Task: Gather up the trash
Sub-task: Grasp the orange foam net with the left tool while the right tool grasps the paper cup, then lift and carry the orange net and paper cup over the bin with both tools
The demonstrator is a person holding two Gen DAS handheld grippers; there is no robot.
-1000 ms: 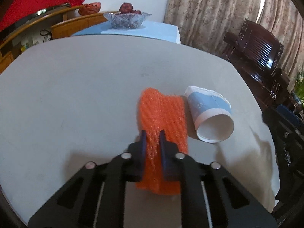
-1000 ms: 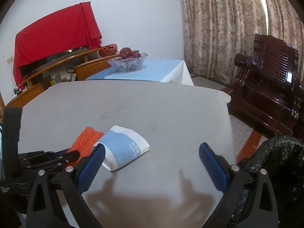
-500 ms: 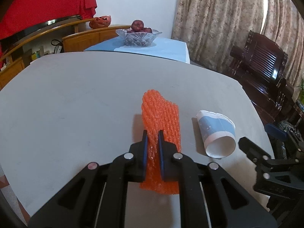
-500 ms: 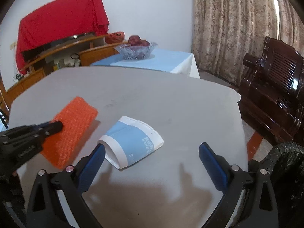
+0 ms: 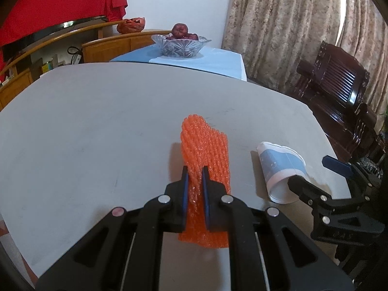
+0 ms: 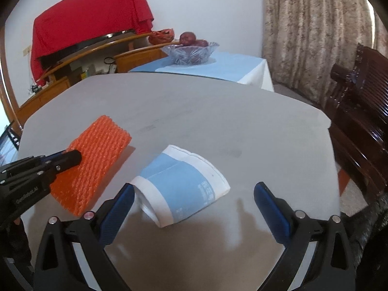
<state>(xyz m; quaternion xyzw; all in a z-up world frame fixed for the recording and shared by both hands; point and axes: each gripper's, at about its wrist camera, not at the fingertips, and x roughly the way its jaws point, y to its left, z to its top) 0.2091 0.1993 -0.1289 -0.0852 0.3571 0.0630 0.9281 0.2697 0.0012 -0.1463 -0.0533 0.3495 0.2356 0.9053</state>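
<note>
An orange foam net sleeve [image 5: 206, 150] hangs a little above the grey table [image 5: 97, 121], pinched edge-on in my left gripper [image 5: 194, 177], which is shut on it. The right wrist view shows the same sleeve [image 6: 97, 160] at the left, with the left gripper [image 6: 70, 156] clamped on it. A crushed blue and white paper cup [image 6: 181, 186] lies on its side on the table. My right gripper [image 6: 194, 195] stands open just in front of the cup, its left finger close to the cup's mouth. In the left wrist view the cup [image 5: 281, 169] lies at the right, beside the right gripper [image 5: 312, 172].
A glass bowl of fruit [image 5: 180, 44] stands on a blue-clothed side table behind. Dark wooden chairs [image 5: 339, 92] sit at the right, a wooden cabinet with a red cloth [image 6: 89, 29] at the left. A black bag [image 6: 371, 218] shows at the lower right edge.
My left gripper has lifted the orange sleeve slightly off the table. My right gripper has moved in toward the paper cup, which now lies nearer its fingers.
</note>
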